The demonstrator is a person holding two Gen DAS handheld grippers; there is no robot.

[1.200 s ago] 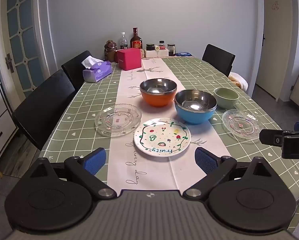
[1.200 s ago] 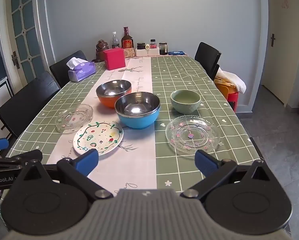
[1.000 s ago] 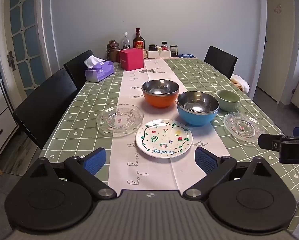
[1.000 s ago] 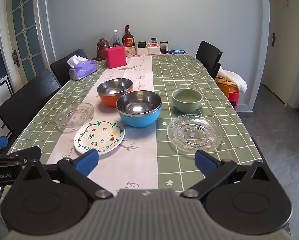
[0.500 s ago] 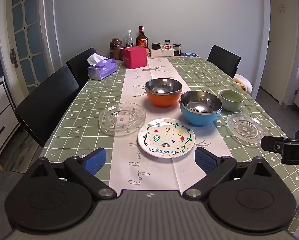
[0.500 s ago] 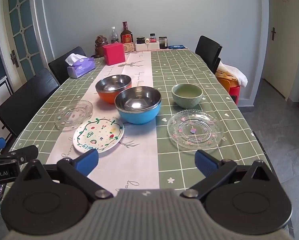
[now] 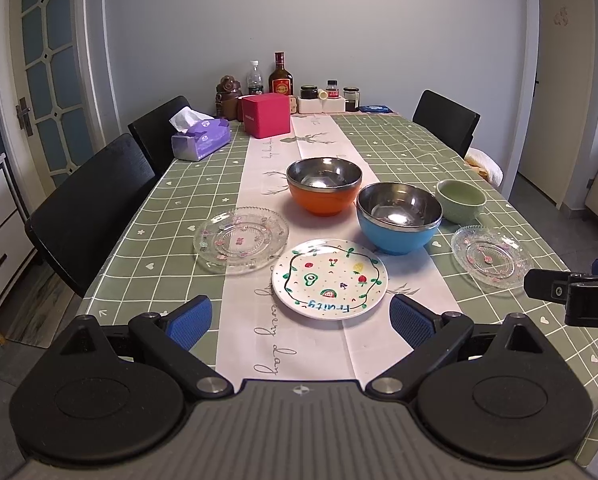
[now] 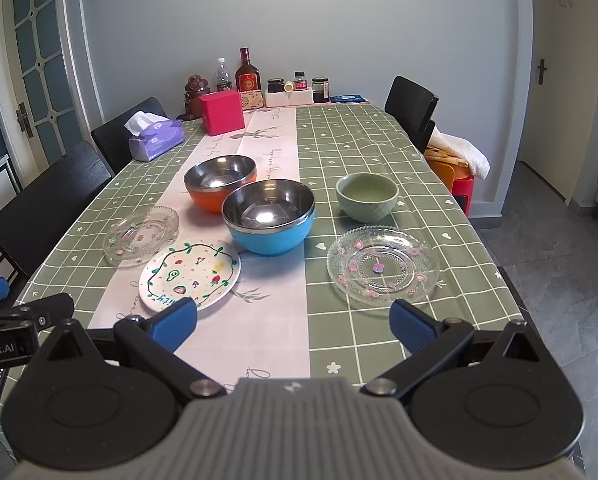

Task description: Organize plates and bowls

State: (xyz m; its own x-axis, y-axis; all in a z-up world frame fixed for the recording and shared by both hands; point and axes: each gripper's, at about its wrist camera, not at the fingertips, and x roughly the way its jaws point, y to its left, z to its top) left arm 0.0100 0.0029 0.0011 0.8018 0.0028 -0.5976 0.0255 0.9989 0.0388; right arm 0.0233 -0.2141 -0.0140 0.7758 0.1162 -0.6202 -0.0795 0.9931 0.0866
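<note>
Here both grippers hover over the near table edge, the left gripper [image 7: 301, 322] and right gripper [image 8: 293, 322] each with fingers spread wide, holding nothing. The fruit-painted plate [image 7: 329, 278] lies at twelve o'clock of the left gripper, the blue bowl [image 7: 399, 217] at one o'clock behind it, apart.

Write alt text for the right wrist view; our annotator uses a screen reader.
Open right gripper hovers at the near edge of a green checked table holding three bowls, orange, blue and green, two glass plates and a fruit-painted plate.
</note>
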